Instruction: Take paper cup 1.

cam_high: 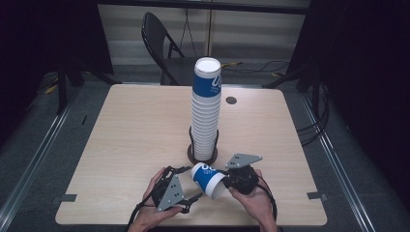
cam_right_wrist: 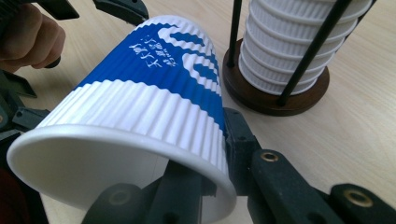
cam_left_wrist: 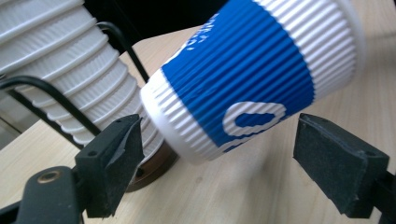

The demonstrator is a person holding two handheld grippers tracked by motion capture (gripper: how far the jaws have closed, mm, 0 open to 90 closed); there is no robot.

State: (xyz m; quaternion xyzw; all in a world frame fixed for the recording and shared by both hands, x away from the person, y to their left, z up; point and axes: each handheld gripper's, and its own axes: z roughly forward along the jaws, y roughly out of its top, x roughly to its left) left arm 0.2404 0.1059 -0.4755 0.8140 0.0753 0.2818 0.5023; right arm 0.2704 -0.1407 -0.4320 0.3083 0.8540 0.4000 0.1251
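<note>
High view | one loose cup (cam_high: pixel 209 178) pinched by right hand-held gripper (cam_high: pixel 226 182) | left hand-held gripper (cam_high: pixel 189 183) spread

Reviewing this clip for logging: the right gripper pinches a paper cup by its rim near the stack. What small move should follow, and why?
Probably lift the blue-and-white paper cup toward the top of the cup stack, turning it base up. The right gripper pinches its rim wall, one jaw inside and one outside, and the cup lies tilted just above the table. The left gripper stands open around its base without touching.
</note>
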